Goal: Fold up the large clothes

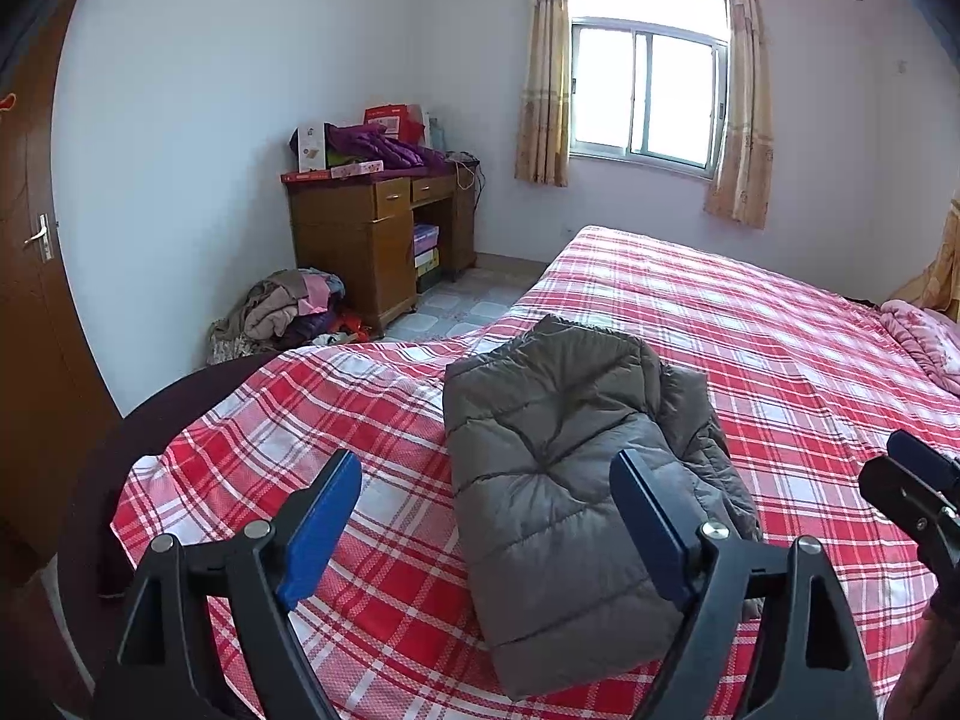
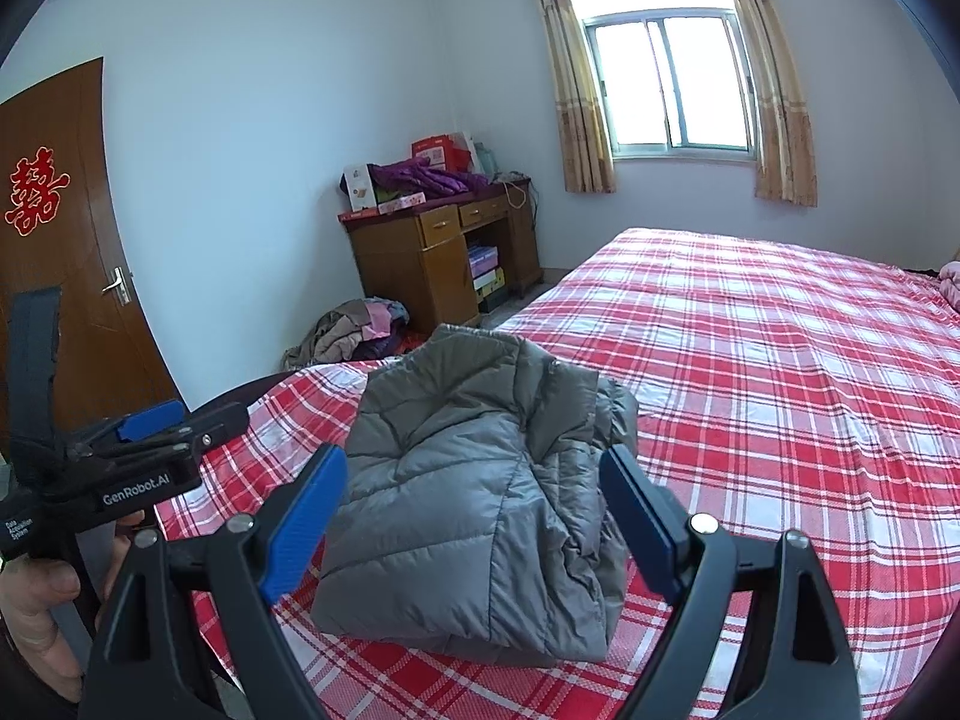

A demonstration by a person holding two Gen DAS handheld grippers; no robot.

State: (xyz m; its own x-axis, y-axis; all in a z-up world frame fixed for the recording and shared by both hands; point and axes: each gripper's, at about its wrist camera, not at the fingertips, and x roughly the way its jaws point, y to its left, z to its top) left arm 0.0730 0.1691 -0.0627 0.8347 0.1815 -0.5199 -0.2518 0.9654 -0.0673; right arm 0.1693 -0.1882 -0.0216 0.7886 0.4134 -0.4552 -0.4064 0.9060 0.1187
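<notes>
A grey padded jacket [image 1: 564, 474] lies folded into a compact bundle on the red-and-white plaid bed [image 1: 780, 348], near its foot end. It also shows in the right wrist view [image 2: 474, 498]. My left gripper [image 1: 486, 516] is open and empty, held above the jacket's near edge. My right gripper [image 2: 474, 516] is open and empty, also above the jacket. The right gripper's tip [image 1: 912, 480] shows at the right edge of the left view. The left gripper [image 2: 150, 438] shows at the left in the right view, held by a hand.
A wooden desk [image 1: 384, 228] with boxes and purple clothing stands at the far wall. A clothes pile [image 1: 288, 312] lies on the floor beside it. A brown door [image 2: 60, 240] is at left. A pink quilt [image 1: 924, 336] lies at the bed's head.
</notes>
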